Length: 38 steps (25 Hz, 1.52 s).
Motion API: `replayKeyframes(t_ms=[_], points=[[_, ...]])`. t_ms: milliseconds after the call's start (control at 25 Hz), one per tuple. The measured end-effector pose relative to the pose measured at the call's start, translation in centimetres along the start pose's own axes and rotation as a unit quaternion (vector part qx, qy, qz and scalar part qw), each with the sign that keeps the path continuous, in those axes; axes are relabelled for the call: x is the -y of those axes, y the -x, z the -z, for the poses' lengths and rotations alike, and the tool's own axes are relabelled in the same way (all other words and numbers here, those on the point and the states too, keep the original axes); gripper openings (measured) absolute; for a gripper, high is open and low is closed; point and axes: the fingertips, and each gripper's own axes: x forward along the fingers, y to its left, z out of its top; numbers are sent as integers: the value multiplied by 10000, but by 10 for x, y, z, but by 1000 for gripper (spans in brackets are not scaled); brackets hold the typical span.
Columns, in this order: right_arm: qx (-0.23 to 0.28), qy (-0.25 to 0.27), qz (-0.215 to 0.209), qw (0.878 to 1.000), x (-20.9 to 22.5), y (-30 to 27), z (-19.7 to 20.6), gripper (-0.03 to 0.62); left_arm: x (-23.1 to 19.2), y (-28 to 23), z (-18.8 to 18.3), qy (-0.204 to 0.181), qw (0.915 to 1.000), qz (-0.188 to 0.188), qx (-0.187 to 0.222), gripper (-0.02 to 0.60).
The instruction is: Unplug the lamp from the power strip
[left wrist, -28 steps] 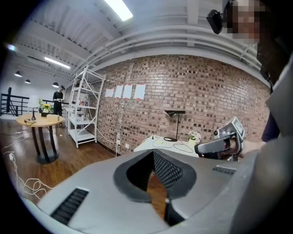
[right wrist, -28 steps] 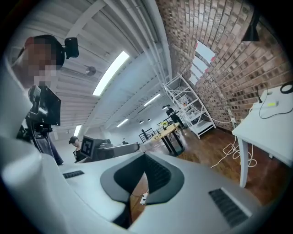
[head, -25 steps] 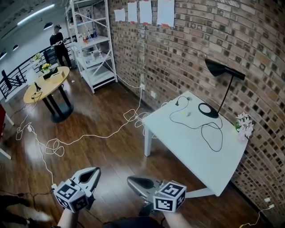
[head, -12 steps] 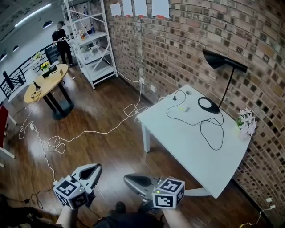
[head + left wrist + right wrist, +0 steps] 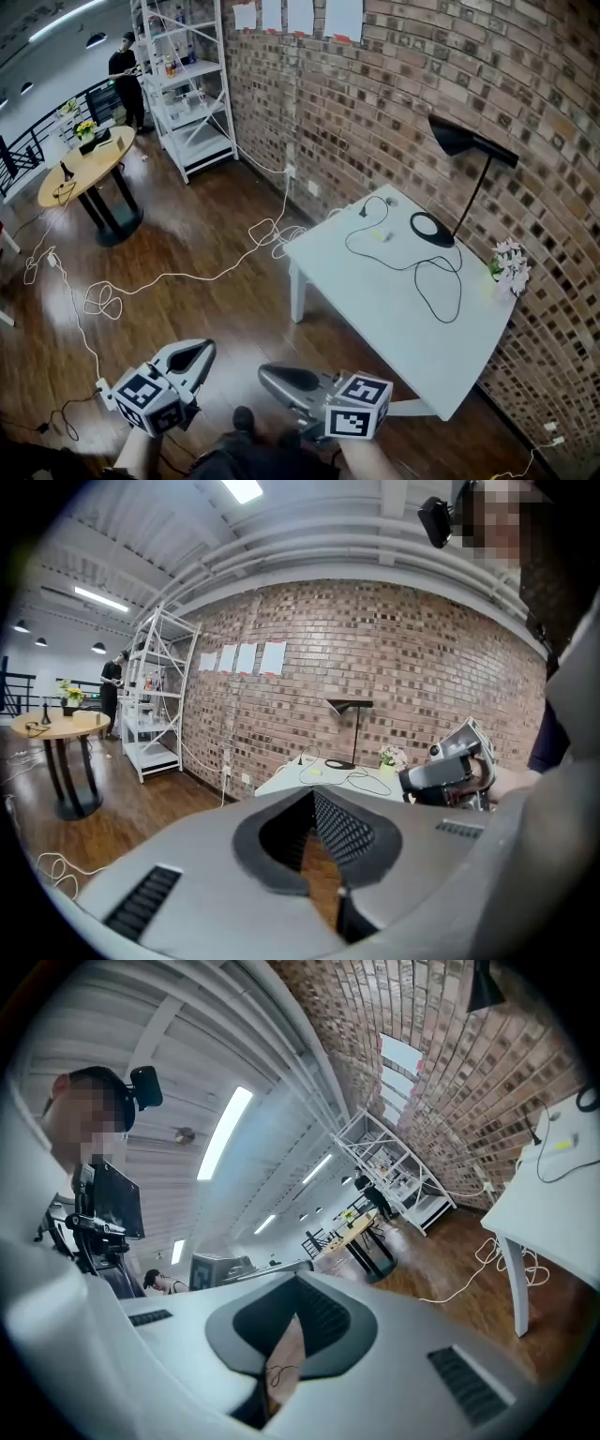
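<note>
The black lamp [image 5: 466,178] stands on the white table [image 5: 375,319] by the brick wall, with its round base [image 5: 424,228] near the wall side. Its black cord [image 5: 433,281] loops over the tabletop, and the cord's end [image 5: 364,210] lies loose near the far corner. I cannot make out a power strip on the table. My left gripper [image 5: 194,355] and right gripper [image 5: 279,379] hang low over the wooden floor, well short of the table, both shut and empty. In the left gripper view the lamp [image 5: 352,731] and the right gripper [image 5: 448,763] show ahead.
A long white cable [image 5: 187,277] snakes over the floor to a wall outlet [image 5: 289,172]. A white flower pot [image 5: 507,267] sits at the table's right edge. A round wooden table [image 5: 80,169], a white shelf rack [image 5: 187,84] and a person [image 5: 126,75] are far left.
The head view has drifted, so the table now sits slightly further left. Both grippers have shifted a little with it and stay shut and empty.
</note>
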Motion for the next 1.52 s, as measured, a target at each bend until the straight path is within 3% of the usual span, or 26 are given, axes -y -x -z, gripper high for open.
replayKeyframes(t_ms=[200, 360, 520, 840, 1000, 1200, 1360, 1520], points=[[-19, 68, 24, 10000, -1, -37, -4, 6, -33, 11, -3, 159, 9998, -82, -5, -9], [-243, 116, -40, 9996, -5, -74, -2, 6, -67, 24, 3, 262, 9995, -136, 132, -9], [-480, 268, -23, 9985, -6, -106, 5, 6, -93, 32, 5, 448, 9989, -120, 1, -9], [-671, 526, 61, 9963, -5, -153, 10, 6, -139, 42, -3, 324, 9994, 40, 94, -9], [-785, 625, 334, 9944, 4, -171, 19, 6, -164, 45, 13, 440, 9990, 7, 54, -9], [-252, 871, 981, 9910, 26, -168, -8, 6, -179, 37, 21, 485, 9988, 102, -3, -9], [-147, 957, 1252, 9874, 33, -168, -21, 6, -191, 32, 11, 615, 9980, 115, 83, -8], [-48, 1083, 1414, 9840, 36, -173, -32, 6, -202, 20, 7, 409, 9985, 289, 213, -8]])
